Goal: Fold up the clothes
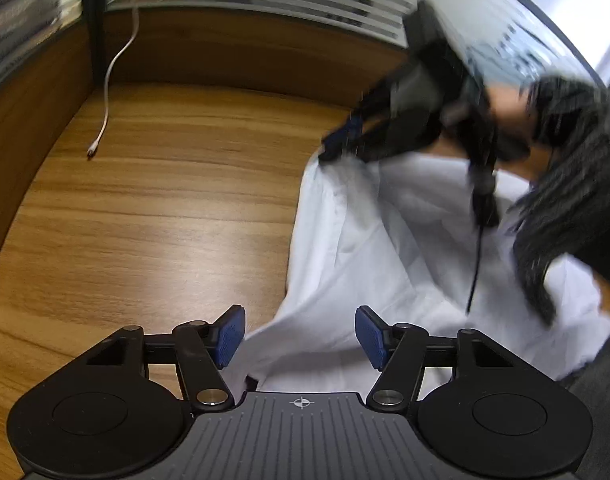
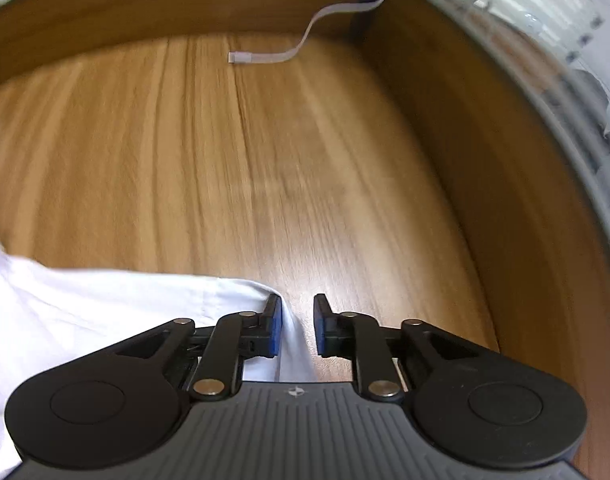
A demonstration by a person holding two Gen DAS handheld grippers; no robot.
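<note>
The left claw (image 1: 300,336) stands with its jaws wide apart. At its two o'clock, the right claw (image 2: 297,326) is gapped narrowly, gripped by a hand (image 1: 509,114).

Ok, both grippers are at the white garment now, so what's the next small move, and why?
Probably close the right gripper: its jaws stand open with an edge of the white garment lying between them, unpinched. The left gripper is also open over the cloth, so nothing is held for a fold yet.
</note>
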